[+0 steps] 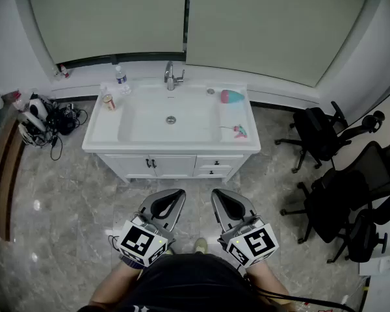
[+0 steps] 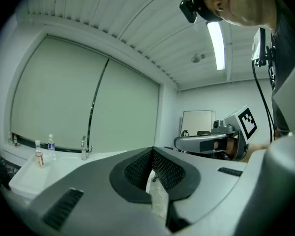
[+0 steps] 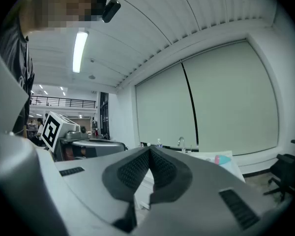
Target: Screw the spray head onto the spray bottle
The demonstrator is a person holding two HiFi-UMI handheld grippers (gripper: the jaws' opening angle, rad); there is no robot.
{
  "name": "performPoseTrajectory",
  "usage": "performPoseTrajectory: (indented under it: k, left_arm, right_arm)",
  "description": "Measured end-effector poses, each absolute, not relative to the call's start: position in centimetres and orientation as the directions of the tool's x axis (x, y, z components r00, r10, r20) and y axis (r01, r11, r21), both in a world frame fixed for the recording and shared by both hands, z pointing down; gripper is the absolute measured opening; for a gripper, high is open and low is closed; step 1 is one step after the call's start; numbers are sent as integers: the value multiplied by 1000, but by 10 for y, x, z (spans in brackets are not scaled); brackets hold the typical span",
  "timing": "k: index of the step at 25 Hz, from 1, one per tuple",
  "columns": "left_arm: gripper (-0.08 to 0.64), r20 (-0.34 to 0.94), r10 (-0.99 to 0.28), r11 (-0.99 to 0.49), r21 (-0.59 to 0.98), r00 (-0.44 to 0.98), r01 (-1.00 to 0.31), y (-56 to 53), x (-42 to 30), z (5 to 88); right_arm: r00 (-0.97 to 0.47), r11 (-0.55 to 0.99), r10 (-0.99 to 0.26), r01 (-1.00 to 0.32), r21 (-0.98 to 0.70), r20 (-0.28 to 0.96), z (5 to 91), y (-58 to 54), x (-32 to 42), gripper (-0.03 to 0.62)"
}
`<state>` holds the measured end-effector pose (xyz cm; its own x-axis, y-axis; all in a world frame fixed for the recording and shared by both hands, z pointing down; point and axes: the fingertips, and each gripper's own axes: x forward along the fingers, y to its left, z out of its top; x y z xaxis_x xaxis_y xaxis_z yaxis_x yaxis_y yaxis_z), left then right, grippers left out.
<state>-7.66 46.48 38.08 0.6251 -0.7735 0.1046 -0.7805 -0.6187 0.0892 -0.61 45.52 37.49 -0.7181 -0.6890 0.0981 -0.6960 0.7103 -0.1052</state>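
Note:
A teal and pink spray bottle [image 1: 232,96] lies on the right rim of the white sink counter [image 1: 104,132]. It also shows small in the right gripper view as the spray bottle [image 3: 220,159]. A small pink and teal piece, likely the spray head [image 1: 238,131], rests nearer the counter's front right. My left gripper [image 1: 179,192] and right gripper [image 1: 216,192] hover side by side over the floor in front of the cabinet, well short of both things. In the gripper views the left gripper [image 2: 152,149] and right gripper [image 3: 149,149] are shut with nothing between the pads.
A faucet [image 1: 170,77], a water bottle [image 1: 121,80] and a small brown-capped bottle [image 1: 108,101] stand on the counter's back and left. Black office chairs [image 1: 351,187] crowd the right. Cables and gear [image 1: 42,119] lie on the floor at the left.

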Motion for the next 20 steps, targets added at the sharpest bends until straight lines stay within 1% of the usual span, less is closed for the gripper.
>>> performPoseTrajectory:
  k: [15, 20]
  left_arm:
    - [5, 128, -771, -616, 100, 624, -781, 460, -67, 390]
    - [5, 150, -760, -624, 103, 632, -775, 447, -49, 399]
  right_arm:
    - [-725, 715, -681, -688, -122, 101, 379, 450, 1, -2]
    - [-720, 704, -690, -692, -162, 75, 383, 435, 24, -2]
